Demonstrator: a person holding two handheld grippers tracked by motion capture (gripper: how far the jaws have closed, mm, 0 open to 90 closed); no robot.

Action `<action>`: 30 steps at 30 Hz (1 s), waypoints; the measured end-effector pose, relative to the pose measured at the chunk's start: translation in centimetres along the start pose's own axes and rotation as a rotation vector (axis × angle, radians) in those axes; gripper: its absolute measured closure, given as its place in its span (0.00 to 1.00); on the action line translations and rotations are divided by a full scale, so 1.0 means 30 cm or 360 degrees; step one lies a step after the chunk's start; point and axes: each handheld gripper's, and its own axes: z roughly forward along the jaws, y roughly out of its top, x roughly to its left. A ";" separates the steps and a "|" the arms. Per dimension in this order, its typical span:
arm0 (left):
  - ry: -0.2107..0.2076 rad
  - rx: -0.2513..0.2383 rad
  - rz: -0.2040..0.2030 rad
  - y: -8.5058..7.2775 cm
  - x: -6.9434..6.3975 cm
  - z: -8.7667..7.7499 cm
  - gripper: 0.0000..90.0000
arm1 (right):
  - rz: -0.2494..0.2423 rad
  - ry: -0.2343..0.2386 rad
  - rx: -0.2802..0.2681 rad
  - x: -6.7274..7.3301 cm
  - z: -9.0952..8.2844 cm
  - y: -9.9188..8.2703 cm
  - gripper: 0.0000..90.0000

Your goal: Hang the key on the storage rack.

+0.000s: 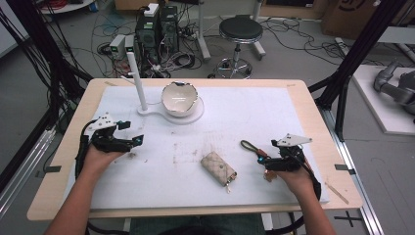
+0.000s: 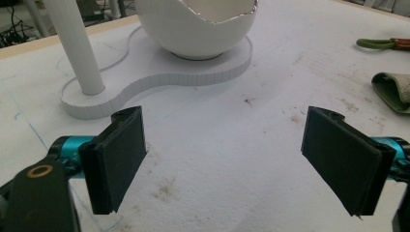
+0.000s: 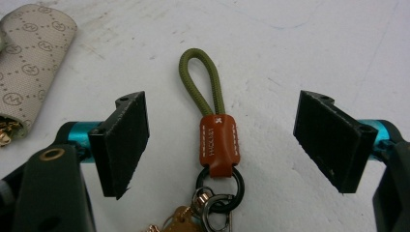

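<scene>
Covering most of the pale wooden table (image 1: 313, 105) lies a white foam mat (image 1: 244, 117), scuffed with brown stains. At its far side a smooth white stand (image 1: 169, 116) carries a slim round post (image 1: 137, 81) and a jagged-rimmed eggshell-shaped bowl (image 1: 179, 98). Nearer lies a quilted beige key pouch (image 1: 218, 168). The left gripper (image 2: 225, 154) hovers over bare mat, its flat black fingers spread wide, holding nothing. The right gripper (image 3: 220, 145) fingers, equally wide, flank an olive cord-loop keychain (image 3: 212, 121) with a stitched brown leather tab and metal rings.
</scene>
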 end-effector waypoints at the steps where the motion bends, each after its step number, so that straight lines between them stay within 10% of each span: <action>1: -0.0001 0.0004 0.0003 -0.001 0.001 0.001 0.18 | -0.0002 0.0010 -0.0001 0.002 0.001 0.001 0.23; 18: -0.0008 -0.0007 0.0004 0.002 -0.004 0.004 0.18 | 0.0000 -0.0036 -0.0082 -0.008 -0.017 0.002 0.23; 30: -0.0014 0.0036 0.0018 0.000 -0.010 0.009 0.18 | 0.0024 0.0000 0.0019 -0.016 0.028 -0.002 0.23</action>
